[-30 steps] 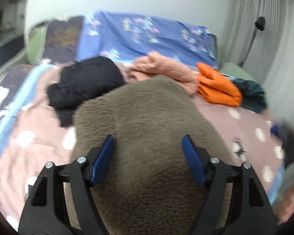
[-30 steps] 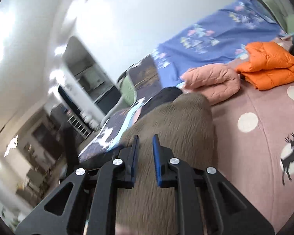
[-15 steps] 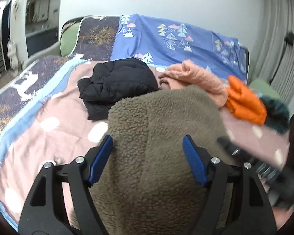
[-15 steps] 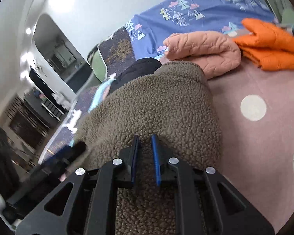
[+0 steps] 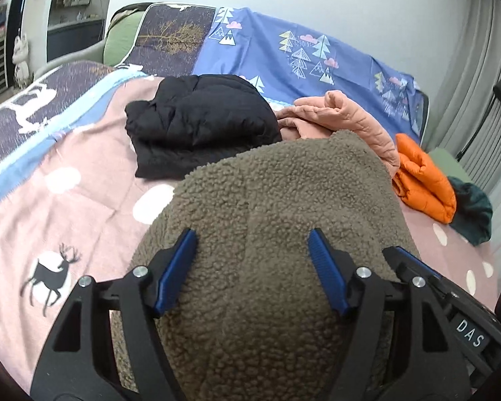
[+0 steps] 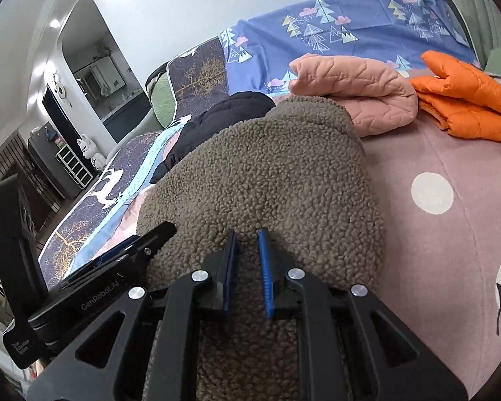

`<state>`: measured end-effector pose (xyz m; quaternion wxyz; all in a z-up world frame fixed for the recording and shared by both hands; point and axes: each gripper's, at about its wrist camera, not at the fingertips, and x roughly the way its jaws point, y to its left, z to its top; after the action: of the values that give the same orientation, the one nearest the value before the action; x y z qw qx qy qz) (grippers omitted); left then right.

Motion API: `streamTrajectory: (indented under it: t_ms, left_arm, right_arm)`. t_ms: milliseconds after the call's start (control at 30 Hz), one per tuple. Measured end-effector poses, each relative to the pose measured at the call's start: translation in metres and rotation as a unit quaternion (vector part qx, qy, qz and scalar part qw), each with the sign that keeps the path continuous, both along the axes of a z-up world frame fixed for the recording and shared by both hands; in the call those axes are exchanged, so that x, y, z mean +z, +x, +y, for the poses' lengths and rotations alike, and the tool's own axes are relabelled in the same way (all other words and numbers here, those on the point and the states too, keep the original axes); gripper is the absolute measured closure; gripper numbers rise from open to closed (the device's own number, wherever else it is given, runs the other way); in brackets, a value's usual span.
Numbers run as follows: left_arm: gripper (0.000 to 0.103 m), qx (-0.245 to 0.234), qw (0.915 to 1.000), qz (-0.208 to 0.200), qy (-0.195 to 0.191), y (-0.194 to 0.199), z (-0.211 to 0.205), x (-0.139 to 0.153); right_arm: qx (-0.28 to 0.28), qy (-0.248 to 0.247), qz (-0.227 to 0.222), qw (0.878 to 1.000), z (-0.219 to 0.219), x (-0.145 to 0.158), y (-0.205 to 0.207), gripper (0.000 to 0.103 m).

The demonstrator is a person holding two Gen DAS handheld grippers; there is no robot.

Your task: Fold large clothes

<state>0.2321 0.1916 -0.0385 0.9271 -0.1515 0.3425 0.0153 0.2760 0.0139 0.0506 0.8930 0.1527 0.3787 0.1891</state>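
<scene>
The brown fleece garment (image 5: 277, 220) lies bunched on the bed's pink spread (image 5: 83, 207), near the folded black jacket (image 5: 200, 123). The left gripper (image 5: 252, 254) closes its wide jaws around fleece; the right gripper (image 6: 248, 250) pinches it narrowly.

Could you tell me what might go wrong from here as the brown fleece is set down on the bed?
1. The fleece ends right against the black jacket and peach jacket; sliding it forward could disturb them.
2. The right gripper pinches only a narrow ridge, which may slip.
3. The left gripper, its jaws wide apart over the pile, may drag the fold on lifting.
</scene>
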Motion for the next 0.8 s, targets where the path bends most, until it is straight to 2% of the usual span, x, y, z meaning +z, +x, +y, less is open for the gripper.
streamTrajectory:
  t_ms: [200, 333, 533, 567, 600, 633, 667, 700, 800]
  left_arm:
    - [0.03, 0.001, 0.9995, -0.001, -0.03, 0.003, 0.013, -0.018]
    - [0.03, 0.002, 0.9998, -0.003, -0.017, 0.003, 0.011, -0.016]
    - [0.03, -0.002, 0.9999, 0.011, -0.004, 0.003, 0.004, 0.006]
    - [0.03, 0.0, 0.9999, 0.01, -0.006, 0.0, 0.003, 0.013]
    - [0.029, 0.001, 0.9999, 0.007, -0.007, -0.003, 0.002, 0.018]
    - [0.028, 0.0, 1.0, 0.003, -0.007, -0.007, 0.001, 0.024]
    - [0.024, -0.001, 1.0, -0.002, -0.007, -0.01, 0.001, 0.03]
    - [0.022, -0.002, 1.0, -0.007, -0.005, -0.014, 0.0, 0.035]
    - [0.021, -0.002, 1.0, -0.003, 0.009, -0.018, -0.001, 0.041]
  right_arm:
    - [-0.008, -0.028, -0.019, 0.999, 0.01, -0.006, -0.003, 0.088]
    - [-0.009, -0.025, -0.016, 1.0, 0.006, -0.005, -0.003, 0.088]
    - [-0.002, -0.027, 0.004, 1.0, -0.003, 0.014, 0.001, 0.084]
    - [0.003, -0.019, 0.003, 1.0, -0.01, 0.02, -0.002, 0.079]
    - [0.005, -0.012, 0.002, 1.0, -0.013, 0.022, -0.004, 0.066]
    - [0.008, -0.001, 0.003, 1.0, -0.019, 0.025, -0.007, 0.058]
    - [0.01, 0.011, 0.004, 1.0, -0.025, 0.026, -0.011, 0.04]
    - [0.008, 0.011, 0.003, 1.0, -0.028, 0.026, -0.015, 0.035]
    - [0.005, 0.003, 0.003, 1.0, -0.036, 0.023, -0.023, 0.035]
